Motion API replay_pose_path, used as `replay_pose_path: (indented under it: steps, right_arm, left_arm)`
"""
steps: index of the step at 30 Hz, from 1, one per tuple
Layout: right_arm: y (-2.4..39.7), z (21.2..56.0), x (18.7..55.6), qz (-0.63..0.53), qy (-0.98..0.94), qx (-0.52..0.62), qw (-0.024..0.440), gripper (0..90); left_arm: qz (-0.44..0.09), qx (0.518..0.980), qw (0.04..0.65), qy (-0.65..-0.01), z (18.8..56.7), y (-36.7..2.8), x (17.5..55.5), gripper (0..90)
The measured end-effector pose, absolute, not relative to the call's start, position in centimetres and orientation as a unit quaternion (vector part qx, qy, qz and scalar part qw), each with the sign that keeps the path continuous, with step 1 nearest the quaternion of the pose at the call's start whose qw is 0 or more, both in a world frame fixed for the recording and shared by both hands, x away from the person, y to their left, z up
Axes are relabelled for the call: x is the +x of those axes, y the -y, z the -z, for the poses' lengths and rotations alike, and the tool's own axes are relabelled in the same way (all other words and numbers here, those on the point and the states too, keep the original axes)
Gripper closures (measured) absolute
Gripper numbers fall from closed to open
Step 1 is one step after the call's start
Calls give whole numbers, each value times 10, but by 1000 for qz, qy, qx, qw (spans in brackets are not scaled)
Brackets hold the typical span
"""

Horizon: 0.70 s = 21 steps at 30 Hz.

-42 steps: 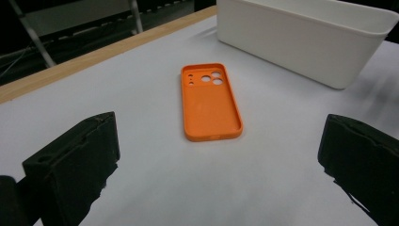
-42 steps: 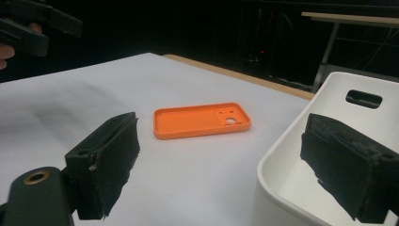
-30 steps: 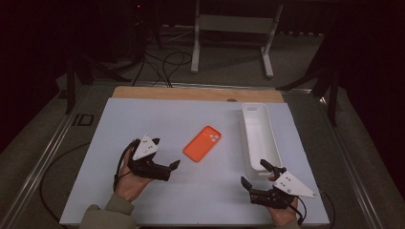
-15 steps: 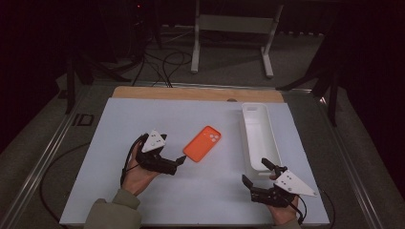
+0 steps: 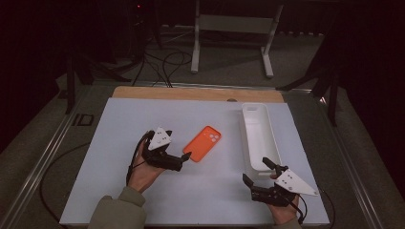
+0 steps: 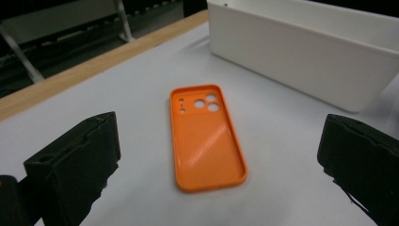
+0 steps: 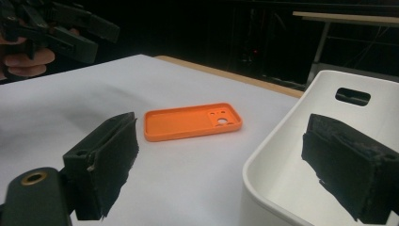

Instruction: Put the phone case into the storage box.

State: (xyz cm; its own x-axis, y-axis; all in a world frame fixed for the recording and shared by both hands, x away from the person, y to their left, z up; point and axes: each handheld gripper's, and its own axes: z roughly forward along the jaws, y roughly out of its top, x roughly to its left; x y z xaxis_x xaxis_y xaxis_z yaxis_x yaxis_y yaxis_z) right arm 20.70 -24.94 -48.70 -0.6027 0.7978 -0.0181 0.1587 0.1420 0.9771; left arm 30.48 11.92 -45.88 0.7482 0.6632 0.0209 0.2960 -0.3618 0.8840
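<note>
An orange phone case (image 5: 203, 143) lies inner side up near the middle of the white table top (image 5: 143, 114). My left gripper (image 5: 184, 161) is open at the case's near left end, its jaws pointing right. In the left gripper view the case (image 6: 207, 136) lies between and just beyond the two spread fingers (image 6: 75, 169), untouched. My right gripper (image 5: 255, 171) is open at the near end of the long white tray (image 5: 258, 138). In the right gripper view one finger (image 7: 348, 165) hangs over the tray's (image 7: 282, 155) inside, and the case (image 7: 193, 121) lies farther off.
A wooden strip (image 5: 191, 93) runs along the table's back edge. The white tray looks empty. Cables and a metal stand (image 5: 229, 28) are on the floor behind the table. In the right gripper view, the left hand and gripper (image 7: 61, 33) show at top left.
My left gripper has moved right and forward, up to the near end of the orange case. The right gripper has barely shifted.
</note>
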Motion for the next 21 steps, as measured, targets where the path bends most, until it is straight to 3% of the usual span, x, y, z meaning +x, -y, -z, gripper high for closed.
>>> replay_pose_path:
  steps: [14,21]
  right_arm:
    - [250,487,207,-558,-699,344,287,108]
    - [250,487,207,-557,-699,344,287,108]
  left_arm:
    - [-190,804,472,-306,464,-106,324,12]
    - [-174,814,456,-316,467,-99,333,69]
